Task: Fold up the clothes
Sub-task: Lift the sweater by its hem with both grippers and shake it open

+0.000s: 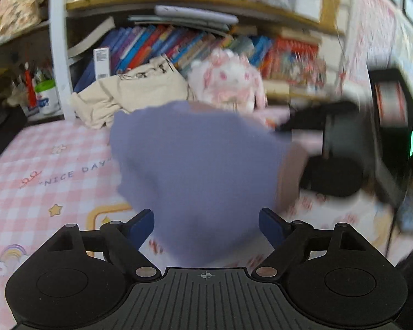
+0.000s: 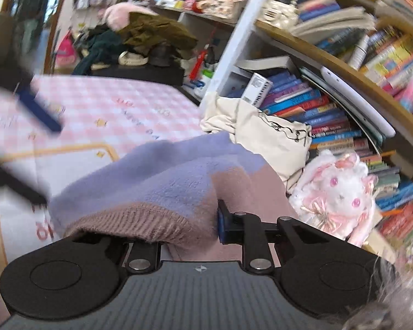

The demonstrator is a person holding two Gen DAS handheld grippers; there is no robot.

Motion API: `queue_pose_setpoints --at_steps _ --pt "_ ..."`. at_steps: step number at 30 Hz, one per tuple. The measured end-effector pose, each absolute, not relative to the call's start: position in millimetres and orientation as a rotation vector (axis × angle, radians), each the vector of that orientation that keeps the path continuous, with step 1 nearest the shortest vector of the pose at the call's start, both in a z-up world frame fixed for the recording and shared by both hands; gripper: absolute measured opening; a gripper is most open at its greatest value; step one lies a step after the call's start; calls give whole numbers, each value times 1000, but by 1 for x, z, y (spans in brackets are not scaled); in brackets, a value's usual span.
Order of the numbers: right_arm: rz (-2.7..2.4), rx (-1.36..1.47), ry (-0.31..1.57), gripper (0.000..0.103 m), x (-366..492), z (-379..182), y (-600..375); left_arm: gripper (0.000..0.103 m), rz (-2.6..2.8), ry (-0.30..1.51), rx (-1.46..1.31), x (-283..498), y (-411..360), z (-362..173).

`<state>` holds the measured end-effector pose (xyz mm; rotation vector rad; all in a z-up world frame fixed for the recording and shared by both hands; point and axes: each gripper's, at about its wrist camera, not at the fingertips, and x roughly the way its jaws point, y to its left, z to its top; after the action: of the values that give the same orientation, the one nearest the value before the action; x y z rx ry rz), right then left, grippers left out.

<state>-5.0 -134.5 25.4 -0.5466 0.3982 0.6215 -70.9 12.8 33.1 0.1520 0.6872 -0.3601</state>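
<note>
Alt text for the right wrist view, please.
The right gripper is shut on a fuzzy purple and mauve garment above a pink checked bedsheet. A white plush rabbit sits beside crowded bookshelves.

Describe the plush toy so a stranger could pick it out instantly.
Start at the wooden bookshelf packed with colourful books behind the pink checked bed cover. At its foot, beside a heap of cream fabric, sits the plush toy. It is the only fluffy white figure there, with pink eyes, pink bows and long ears, unlike the purple and mauve sweater in front of it.
</note>
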Motion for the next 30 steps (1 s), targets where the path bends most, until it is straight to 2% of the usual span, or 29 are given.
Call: queue_pose_setpoints --at_steps 3,8,10,11,12,13,15,17,20,25,30 --pt "603 -479 416 21 -2 38 -137 86 -352 666 295 -79 -5 21" --pt "571 -379 425 21 6 58 -144 85 -279 617 239 -61 0 22" --pt "550 -366 433 21 5 58 -148 57 -248 598 212 -53 2 23" --pt "540 -364 438 21 3 57 -150 28 -233 588 198 -50 4 23" --pt "531 -363 442 24 2 56 -153 11 -218 578 185 -46 5 24" --pt "520 -363 447 28 1 54 -155 6 -202 568 171 -42 7 24" --pt "495 -372 451 33 -5 46 -158 6 -189 526 141 -36 10 38" --pt "483 -360 464 45 -12 39 -160 6 -202 448 106 -32 13 73" --pt "506 -353 483 73 -22 31 -157 6 -222 337 72 -27 14 122" --pt "516 -422 474 86 -38 21 -139 5 -266 232 53 -18 -4 168" --pt "508 -442 486 87 -45 12 -127 5 -284 223 14 -12 -9 189"
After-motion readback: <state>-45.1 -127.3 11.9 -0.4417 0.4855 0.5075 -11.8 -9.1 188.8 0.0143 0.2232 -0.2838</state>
